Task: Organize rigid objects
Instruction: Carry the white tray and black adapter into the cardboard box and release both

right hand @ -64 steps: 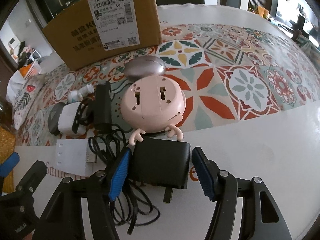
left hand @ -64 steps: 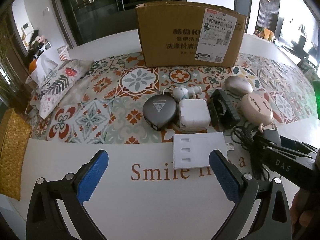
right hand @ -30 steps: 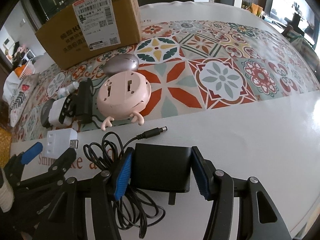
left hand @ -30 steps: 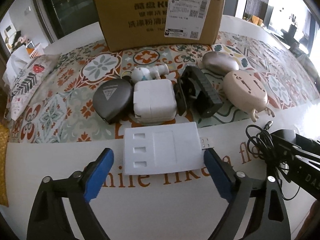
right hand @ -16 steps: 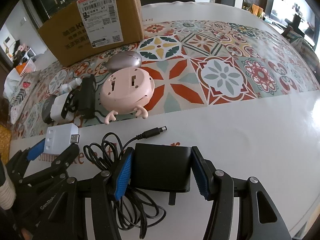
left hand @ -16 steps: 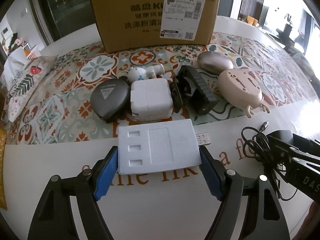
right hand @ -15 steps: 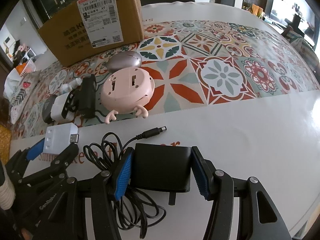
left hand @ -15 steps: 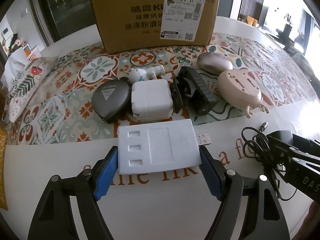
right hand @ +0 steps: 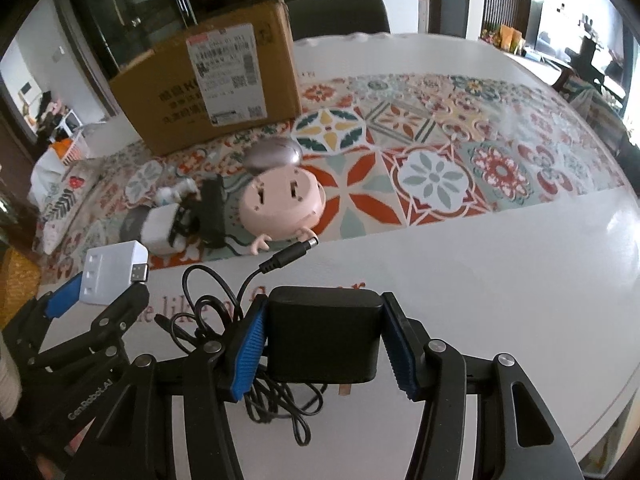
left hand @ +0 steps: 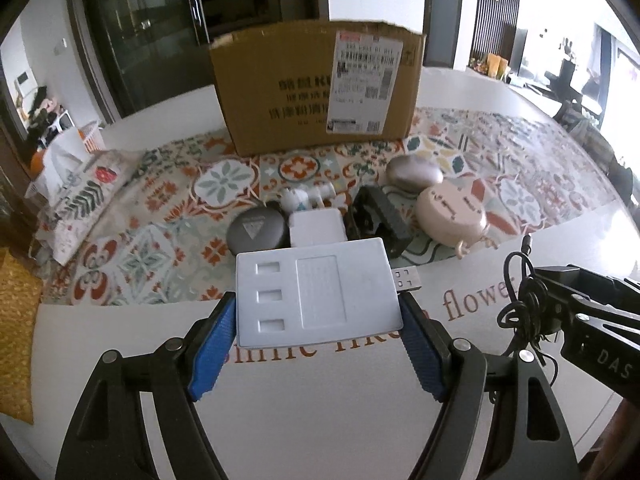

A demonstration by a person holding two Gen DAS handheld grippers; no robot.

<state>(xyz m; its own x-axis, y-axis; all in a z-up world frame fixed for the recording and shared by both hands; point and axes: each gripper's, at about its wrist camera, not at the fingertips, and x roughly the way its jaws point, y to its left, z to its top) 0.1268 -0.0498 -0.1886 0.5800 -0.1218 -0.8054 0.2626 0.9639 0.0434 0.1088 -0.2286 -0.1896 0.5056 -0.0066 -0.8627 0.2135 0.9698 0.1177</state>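
Both hands are loaded, so the sorting is under way but, as far as the views show, barely begun. The left gripper (left hand: pixel 318 344) pinches a flat white hub (left hand: pixel 316 290) by its two long sides, its plug end sticking out to the right; the hub appears lifted clear of the desk (left hand: pixel 320 420). The right gripper (right hand: pixel 322 348) is clamped on a black power brick (right hand: pixel 322 334), whose cable (right hand: pixel 224 308) hangs in loose loops on the left and trails beneath, with the round plug pointing far toward the patterned mat.

The likely destination is the cardboard box (left hand: pixel 316 88) standing at the far edge of the mat (left hand: pixel 160 240); its inside is hidden, so nothing can be said of what it already holds.

Still lying on the mat, in a tight row in front of the box: a dark round case (left hand: pixel 256 230), a white charger (left hand: pixel 318 226), a small white gadget (left hand: pixel 306 198), a black clip-like piece (left hand: pixel 380 220), a grey oval case (left hand: pixel 414 172) and a pink round toy (left hand: pixel 450 214). All six remain to be handled.
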